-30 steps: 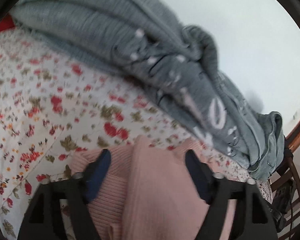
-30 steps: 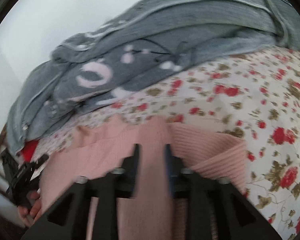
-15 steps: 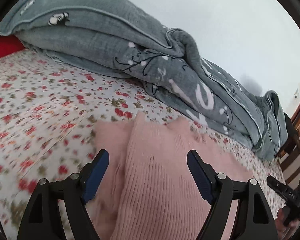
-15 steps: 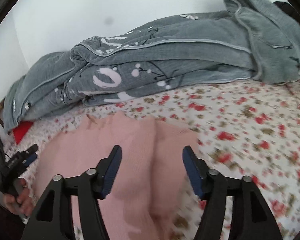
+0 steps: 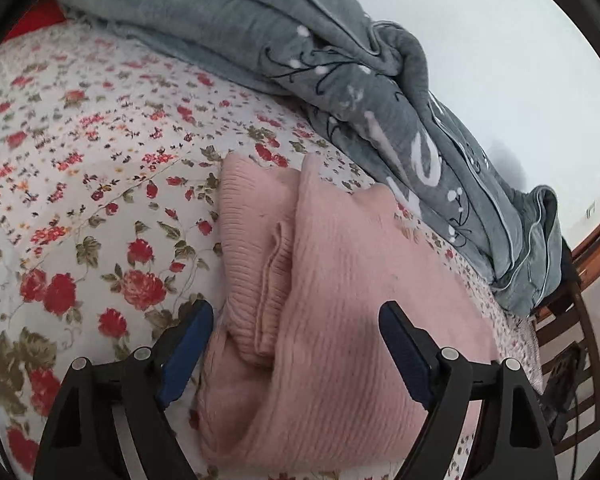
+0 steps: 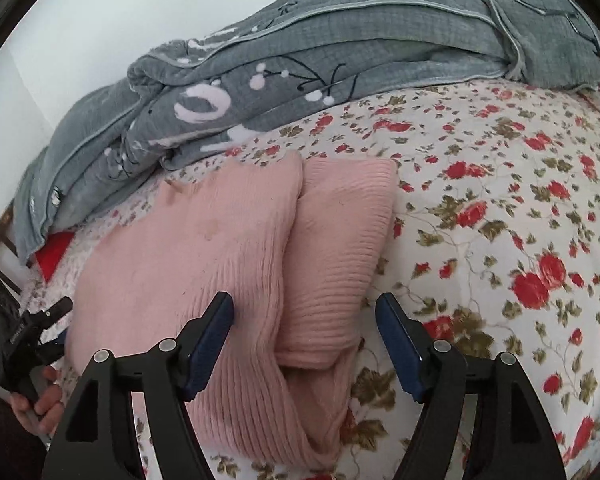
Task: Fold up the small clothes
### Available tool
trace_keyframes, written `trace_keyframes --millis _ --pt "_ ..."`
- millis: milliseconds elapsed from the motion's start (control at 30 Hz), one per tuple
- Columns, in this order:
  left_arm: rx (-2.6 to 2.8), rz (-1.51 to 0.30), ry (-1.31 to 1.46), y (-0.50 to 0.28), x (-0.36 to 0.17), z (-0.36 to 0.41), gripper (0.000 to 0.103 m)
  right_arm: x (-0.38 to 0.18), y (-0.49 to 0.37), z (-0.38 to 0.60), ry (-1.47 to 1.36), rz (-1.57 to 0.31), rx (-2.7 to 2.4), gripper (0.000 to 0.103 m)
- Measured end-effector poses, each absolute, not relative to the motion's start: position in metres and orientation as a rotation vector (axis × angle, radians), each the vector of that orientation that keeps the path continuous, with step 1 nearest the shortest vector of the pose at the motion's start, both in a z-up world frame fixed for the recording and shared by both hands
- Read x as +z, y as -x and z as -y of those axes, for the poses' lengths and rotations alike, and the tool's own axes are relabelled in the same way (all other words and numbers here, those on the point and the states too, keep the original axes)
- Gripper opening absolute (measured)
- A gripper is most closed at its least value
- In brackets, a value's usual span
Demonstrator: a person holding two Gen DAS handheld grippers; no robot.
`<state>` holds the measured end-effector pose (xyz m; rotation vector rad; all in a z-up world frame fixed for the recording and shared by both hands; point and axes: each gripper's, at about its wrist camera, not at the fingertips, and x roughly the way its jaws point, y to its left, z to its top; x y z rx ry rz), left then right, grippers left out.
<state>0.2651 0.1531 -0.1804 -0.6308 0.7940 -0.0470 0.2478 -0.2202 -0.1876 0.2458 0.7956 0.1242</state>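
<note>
Your pink ribbed knit sweater lies folded in layers on the floral bedsheet, both tools having just opened, gripping nothing.

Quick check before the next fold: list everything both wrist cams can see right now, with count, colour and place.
sweater: one, pink ribbed knit, folded on the bed near both grippers
bedsheet: one, white with red flowers, covering the bed
quilt: one, grey with white print, bunched along the wall side
red cloth: one, partly hidden under the quilt edge
chair: one, dark wood, beside the bed
wall: white, behind the bed
left gripper: black with blue pads, open, over the sweater, not gripping
right gripper: same, open, jaws just opened, sweater below
hand: one, holding the left gripper's handle
</note>
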Motion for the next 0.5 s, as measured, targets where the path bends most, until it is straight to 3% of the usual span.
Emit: trace_keyframes --millis 367,433,467,500 --pt "-0.006 -0.846 0.52 -0.29 -0.182 -0.137 0.08 -0.197 -0.274 0.21 -0.221 -0.818 0.105 0.081" --pt "0.011 -0.841 0.535 -0.29 -0.183 -0.14 0.059 -0.196 -0.273 0.21 -0.221 -0.812 0.104 0.079" --pt "0.013 -0.836 0.553 -0.29 -0.184 -0.143 0.055 -0.196 -0.273 0.211 -0.226 -0.81 0.108 0.077" --pt "0.009 -0.827 0.574 -0.29 -0.184 -0.145 0.046 -0.196 -0.272 0.212 -0.234 -0.809 0.12 0.069"
